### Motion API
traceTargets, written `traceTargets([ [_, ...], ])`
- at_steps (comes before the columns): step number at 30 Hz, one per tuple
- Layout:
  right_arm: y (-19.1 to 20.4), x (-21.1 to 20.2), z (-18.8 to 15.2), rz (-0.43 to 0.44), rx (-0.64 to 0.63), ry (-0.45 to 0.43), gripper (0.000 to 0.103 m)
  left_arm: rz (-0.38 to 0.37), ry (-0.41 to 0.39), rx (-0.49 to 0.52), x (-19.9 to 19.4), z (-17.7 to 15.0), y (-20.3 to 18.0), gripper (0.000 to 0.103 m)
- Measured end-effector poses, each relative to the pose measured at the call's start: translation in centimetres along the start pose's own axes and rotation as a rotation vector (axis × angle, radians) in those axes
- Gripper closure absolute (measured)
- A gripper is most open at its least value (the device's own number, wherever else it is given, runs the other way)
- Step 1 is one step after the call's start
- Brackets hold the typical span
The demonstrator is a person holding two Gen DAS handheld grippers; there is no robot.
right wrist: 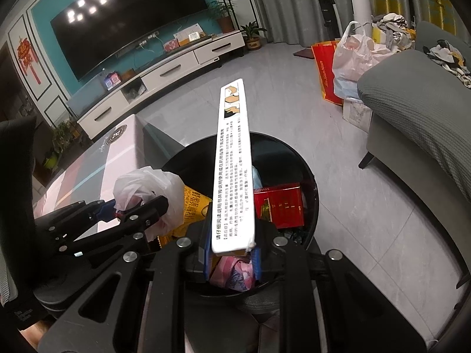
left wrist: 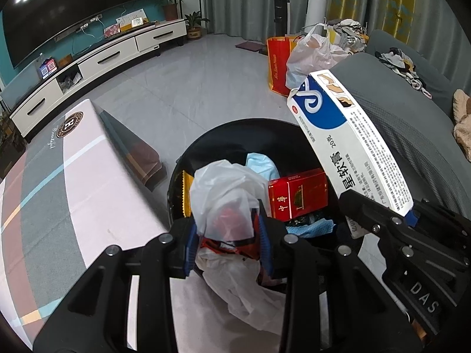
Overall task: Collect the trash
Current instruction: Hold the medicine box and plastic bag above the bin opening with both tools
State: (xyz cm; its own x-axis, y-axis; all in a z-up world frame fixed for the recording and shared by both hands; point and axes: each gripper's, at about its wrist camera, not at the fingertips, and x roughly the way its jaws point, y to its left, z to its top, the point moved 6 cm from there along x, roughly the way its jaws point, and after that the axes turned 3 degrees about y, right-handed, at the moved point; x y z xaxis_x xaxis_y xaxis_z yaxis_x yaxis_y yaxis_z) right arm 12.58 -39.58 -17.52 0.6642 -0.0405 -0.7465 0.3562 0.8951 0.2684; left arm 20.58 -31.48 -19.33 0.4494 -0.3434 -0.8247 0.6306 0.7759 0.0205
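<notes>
My left gripper point(left wrist: 226, 235) pinches one crumpled white plastic bag point(left wrist: 226, 188) and my right gripper point(right wrist: 229, 260) clamps one long white-and-blue ointment carton point(right wrist: 234, 170) reading "软膏", both above the round black bin point(right wrist: 312, 194). Inside it I count one red cigarette box point(left wrist: 297, 195) and one yellow snack packet point(right wrist: 192, 211).

Both hand-held units are showing the same construction. The left gripper point(left wrist: 226, 235) is presenting black, angular finger links with elongated cut-out slots, joined by round silver pivot screws. Its inner faces are carrying ribbed blue pads point(left wrist: 266, 242). The right gripper point(right wrist: 231, 260) is displaying the same black linkage, silver screw heads and blue pads point(right wrist: 256, 263). In the left wrist view, raised "DAS" lettering is appearing on its black housing. In the right wrist view, small white print is showing on the left unit's body, too small to read.
</notes>
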Motion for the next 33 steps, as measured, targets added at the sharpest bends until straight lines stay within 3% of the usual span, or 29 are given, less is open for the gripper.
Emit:
traceTargets([
  [33,0.4,2.6,-0.2,-0.032,-0.003,0.065,0.082,0.017,0.041,0.026,2.1,0.6,-0.4,0.068],
])
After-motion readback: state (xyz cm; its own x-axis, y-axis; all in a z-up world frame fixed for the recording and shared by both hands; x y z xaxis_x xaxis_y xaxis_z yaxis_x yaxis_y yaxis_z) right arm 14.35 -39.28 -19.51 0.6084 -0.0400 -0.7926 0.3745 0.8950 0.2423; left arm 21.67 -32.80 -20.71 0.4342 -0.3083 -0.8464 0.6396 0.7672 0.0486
